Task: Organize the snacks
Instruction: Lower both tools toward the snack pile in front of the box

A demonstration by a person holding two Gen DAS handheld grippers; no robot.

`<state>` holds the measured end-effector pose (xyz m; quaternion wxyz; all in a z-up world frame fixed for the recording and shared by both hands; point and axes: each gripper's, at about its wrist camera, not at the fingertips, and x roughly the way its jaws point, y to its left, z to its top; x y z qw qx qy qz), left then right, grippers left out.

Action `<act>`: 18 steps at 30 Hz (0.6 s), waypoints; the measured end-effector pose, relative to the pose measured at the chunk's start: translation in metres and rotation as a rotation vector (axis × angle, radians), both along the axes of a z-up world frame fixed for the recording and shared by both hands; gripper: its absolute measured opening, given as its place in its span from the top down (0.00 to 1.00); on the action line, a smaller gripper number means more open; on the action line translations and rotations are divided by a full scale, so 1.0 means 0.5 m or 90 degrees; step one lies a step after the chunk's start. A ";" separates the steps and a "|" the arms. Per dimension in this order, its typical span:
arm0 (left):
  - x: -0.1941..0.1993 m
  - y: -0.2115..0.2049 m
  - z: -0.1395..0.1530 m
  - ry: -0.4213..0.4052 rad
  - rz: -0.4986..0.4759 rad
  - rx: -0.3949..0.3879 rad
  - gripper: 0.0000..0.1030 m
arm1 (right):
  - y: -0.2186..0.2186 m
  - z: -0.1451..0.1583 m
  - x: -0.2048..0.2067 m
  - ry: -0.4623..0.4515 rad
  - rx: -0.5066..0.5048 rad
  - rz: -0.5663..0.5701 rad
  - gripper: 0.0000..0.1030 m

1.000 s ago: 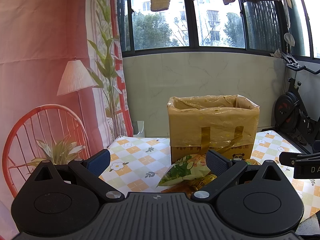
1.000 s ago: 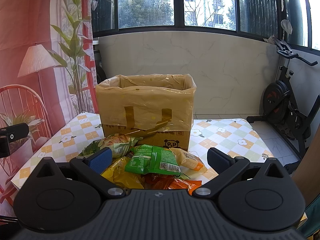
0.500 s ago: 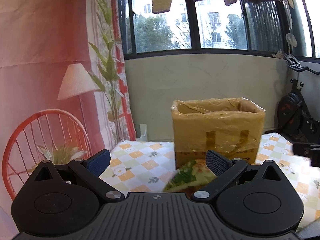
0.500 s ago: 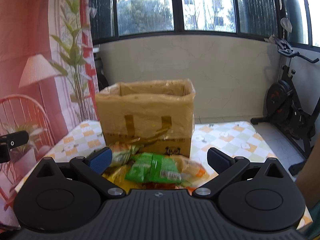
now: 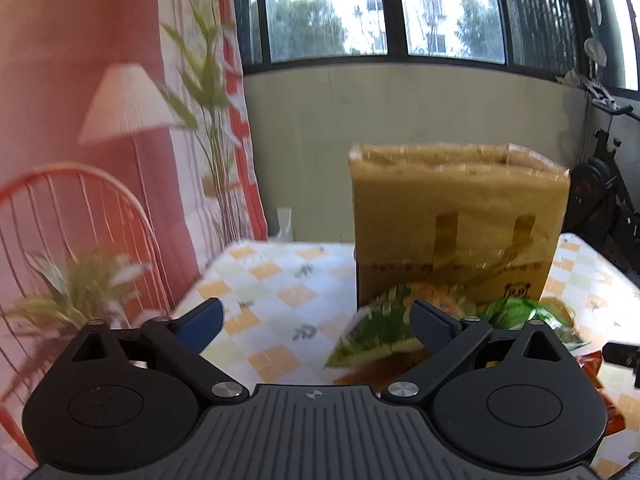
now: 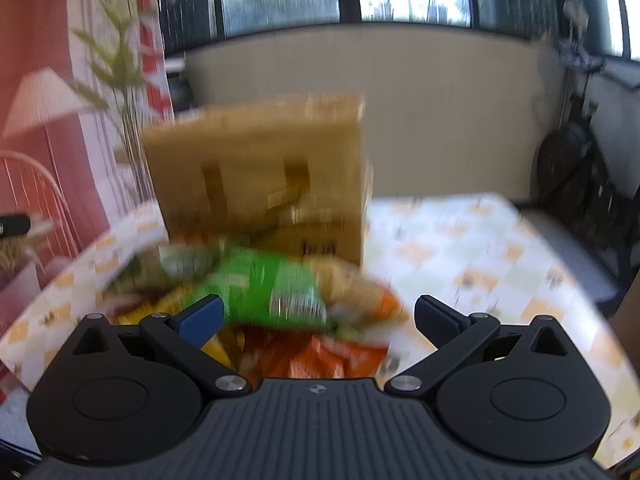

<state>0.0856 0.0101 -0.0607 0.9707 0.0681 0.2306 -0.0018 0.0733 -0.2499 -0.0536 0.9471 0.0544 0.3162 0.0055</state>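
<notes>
A heap of snack bags lies on the checkered table in front of a tall cardboard box lined with yellow plastic. In the left wrist view a green and yellow bag sits under the right finger of my left gripper; its jaws are wide and closing, with nothing pressed between them. In the blurred right wrist view a bright green bag tops the heap, over orange bags and a yellow one. My right gripper hangs open just above them, touching nothing. The box stands behind.
A pink printed backdrop with a lamp and chair hangs at the left. An exercise bike stands at the right by the windowed wall. Bare tablecloth shows right of the box. The other gripper's tip pokes in at the right edge.
Both grippers have dropped and moved in toward the snack heap, so box and bags look larger. The left jaws have narrowed slightly. Both views are now motion-blurred.
</notes>
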 end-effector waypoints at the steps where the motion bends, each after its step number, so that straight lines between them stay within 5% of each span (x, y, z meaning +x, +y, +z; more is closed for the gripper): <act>1: 0.008 0.005 -0.009 0.008 -0.002 0.000 0.06 | -0.001 -0.015 0.010 0.017 0.010 -0.001 0.00; 13: 0.071 0.031 -0.117 0.086 -0.016 -0.029 0.11 | -0.025 -0.147 0.077 0.128 0.056 -0.036 0.02; 18: 0.082 0.033 -0.177 0.161 -0.021 -0.052 0.18 | -0.033 -0.161 0.069 0.111 0.099 -0.029 0.15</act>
